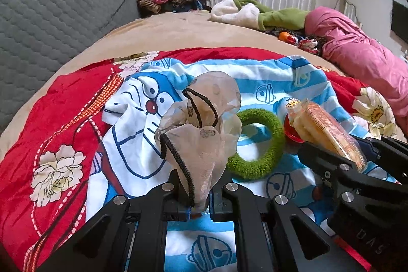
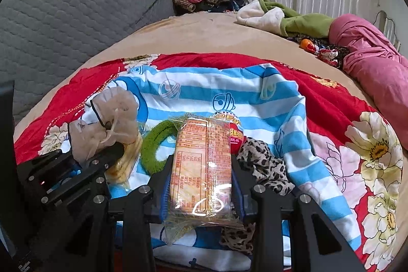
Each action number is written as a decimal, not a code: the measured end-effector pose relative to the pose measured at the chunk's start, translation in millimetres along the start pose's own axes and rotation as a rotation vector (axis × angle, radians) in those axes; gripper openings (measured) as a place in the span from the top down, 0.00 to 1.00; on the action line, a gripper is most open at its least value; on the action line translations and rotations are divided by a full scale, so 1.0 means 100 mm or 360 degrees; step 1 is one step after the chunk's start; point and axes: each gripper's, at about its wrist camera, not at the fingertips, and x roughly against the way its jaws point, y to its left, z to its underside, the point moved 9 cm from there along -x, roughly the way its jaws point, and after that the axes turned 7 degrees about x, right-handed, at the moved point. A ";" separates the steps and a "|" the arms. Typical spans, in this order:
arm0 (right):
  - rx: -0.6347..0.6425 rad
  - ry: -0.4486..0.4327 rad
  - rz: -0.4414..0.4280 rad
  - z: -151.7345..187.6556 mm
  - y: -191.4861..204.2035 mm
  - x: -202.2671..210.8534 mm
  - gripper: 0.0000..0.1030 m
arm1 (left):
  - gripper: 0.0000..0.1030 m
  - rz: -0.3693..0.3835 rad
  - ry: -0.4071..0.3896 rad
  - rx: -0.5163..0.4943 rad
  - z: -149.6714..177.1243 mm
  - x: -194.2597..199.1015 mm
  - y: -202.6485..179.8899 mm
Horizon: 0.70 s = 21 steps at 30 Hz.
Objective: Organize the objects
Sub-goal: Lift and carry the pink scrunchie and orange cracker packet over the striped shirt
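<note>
My left gripper (image 1: 199, 191) is shut on the bottom of a sheer beige drawstring pouch (image 1: 204, 119) with a black cord, holding it upright over the blue-striped cartoon cloth (image 1: 142, 103). A fuzzy green ring (image 1: 255, 167) lies on that cloth just right of the pouch. My right gripper (image 2: 201, 167) is shut on an orange cracker packet (image 2: 201, 139) lengthwise between its fingers; it shows at the right of the left wrist view as right gripper (image 1: 339, 159). A red jar (image 2: 236, 137) lies behind the packet. The left gripper (image 2: 102, 154) hovers over a second snack packet (image 2: 127, 162).
A leopard-print cloth (image 2: 262, 162) lies bunched by my right finger. Everything rests on a red floral quilt (image 1: 63, 106) over a tan bed. A grey quilted cushion (image 1: 51, 17) stands left, a pink bundle (image 1: 357, 55) and a green-white blanket (image 1: 255, 12) far right.
</note>
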 end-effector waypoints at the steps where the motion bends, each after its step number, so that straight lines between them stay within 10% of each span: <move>1: 0.0003 0.0003 -0.0001 0.01 0.01 0.00 0.62 | 0.91 -0.0001 0.0000 -0.0001 0.00 0.00 0.00; 21: 0.0072 0.0100 0.0002 0.12 0.03 -0.03 0.62 | 0.90 0.0041 0.0011 -0.0060 0.07 0.09 -0.13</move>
